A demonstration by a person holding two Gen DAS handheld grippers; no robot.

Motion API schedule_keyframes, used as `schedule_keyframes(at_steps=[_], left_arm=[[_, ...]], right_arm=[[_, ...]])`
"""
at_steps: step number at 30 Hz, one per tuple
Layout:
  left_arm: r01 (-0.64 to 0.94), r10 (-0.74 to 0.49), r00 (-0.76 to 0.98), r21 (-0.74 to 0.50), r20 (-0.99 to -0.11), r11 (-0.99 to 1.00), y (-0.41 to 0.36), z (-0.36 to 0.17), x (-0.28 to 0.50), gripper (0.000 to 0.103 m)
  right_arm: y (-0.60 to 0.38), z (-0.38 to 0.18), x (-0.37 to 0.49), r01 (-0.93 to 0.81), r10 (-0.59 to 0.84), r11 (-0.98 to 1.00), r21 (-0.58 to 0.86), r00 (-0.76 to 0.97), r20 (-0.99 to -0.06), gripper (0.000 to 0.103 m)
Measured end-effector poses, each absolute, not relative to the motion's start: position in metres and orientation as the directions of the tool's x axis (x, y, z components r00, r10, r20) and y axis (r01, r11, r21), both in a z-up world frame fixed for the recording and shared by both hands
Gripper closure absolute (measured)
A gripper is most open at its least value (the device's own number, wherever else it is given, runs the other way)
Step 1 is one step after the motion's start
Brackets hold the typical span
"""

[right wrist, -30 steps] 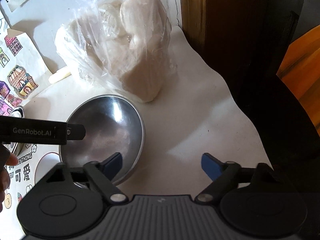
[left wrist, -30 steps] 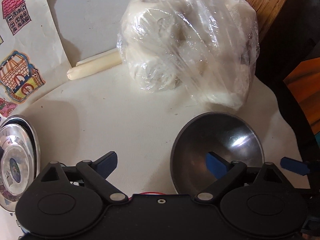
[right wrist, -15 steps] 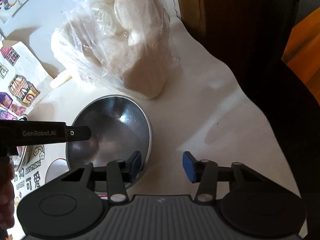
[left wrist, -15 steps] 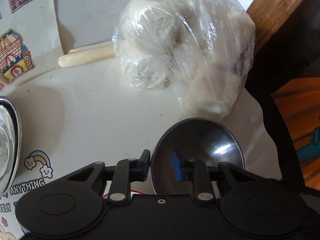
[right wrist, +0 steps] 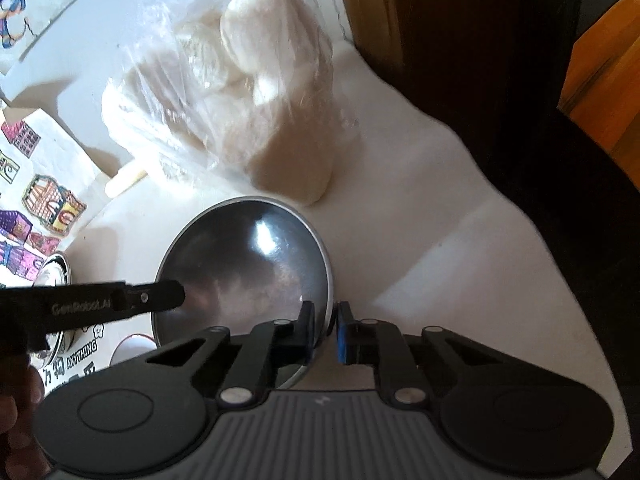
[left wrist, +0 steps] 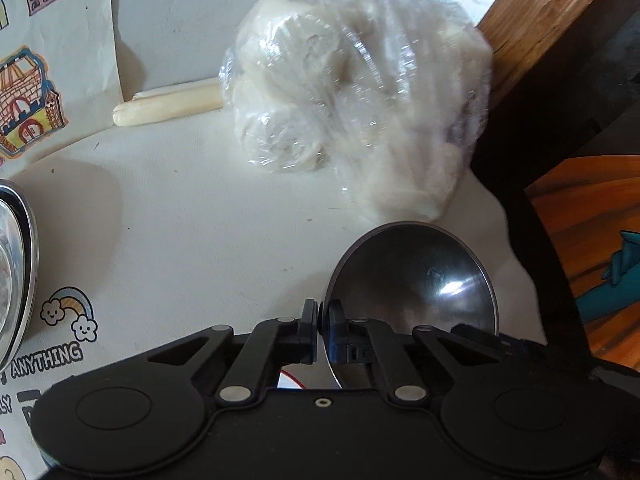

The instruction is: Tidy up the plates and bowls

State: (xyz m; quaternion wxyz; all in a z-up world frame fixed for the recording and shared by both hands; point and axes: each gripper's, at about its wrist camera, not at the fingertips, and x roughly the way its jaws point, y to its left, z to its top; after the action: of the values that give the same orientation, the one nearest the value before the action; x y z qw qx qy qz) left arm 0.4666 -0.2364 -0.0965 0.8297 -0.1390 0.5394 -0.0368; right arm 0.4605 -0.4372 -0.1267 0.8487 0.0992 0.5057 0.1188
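A steel bowl (left wrist: 412, 280) (right wrist: 248, 264) sits near the right edge of the white table. My left gripper (left wrist: 321, 316) has its jaws closing tight on the bowl's left rim, one pad inside and one outside. On the opposite rim, my right gripper (right wrist: 325, 320) is closing the same way, with the rim pinched between its blue pads. One black finger (right wrist: 160, 298) of the left gripper reaches into the bowl from the left in the right wrist view. A second steel dish (left wrist: 16, 272) (right wrist: 56, 276) lies at the far left.
A clear plastic bag of white dough lumps (left wrist: 352, 112) (right wrist: 240, 112) stands just behind the bowl, with a pale stick (left wrist: 168, 104) beside it. A wooden post (left wrist: 540, 20) rises at the back right. The table edge (left wrist: 516, 240) curves close to the bowl's right side. Sticker-printed paper (left wrist: 28, 100) covers the left.
Both grippers went from wide open to closed on opposite rims of the steel bowl. Each rolled slightly while staying in place. The bowl has barely shifted.
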Motion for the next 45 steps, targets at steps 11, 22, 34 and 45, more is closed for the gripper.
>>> schedule_keyframes(at_steps=[11,22,34,45], left_arm=[[-0.032,-0.286,0.484,-0.344,-0.827,0.938,-0.214,-0.048,0.424,0.098],[-0.157,-0.292,0.489,-0.412,-0.822,0.898,-0.119,-0.037,0.326,0.096],[-0.349,-0.259,0.419,-0.417,-0.870,0.839,-0.032,-0.066,0.232,0.095],[-0.417,-0.245,0.355,-0.387,-0.902,0.822,-0.012,-0.086,0.212,0.095]], right_arm=[[-0.431,-0.079,0.417,-0.112,0.297,0.952,0.283,0.545,-0.784,0.093],[-0.367,-0.062,0.355,-0.264,0.420,0.906,0.332,0.440,-0.794,0.092],[-0.264,-0.078,0.308,-0.506,0.458,0.809,0.300,0.221,-0.861,0.092],[-0.225,-0.101,0.283,-0.571,0.382,0.785,0.241,0.140,-0.913,0.091]])
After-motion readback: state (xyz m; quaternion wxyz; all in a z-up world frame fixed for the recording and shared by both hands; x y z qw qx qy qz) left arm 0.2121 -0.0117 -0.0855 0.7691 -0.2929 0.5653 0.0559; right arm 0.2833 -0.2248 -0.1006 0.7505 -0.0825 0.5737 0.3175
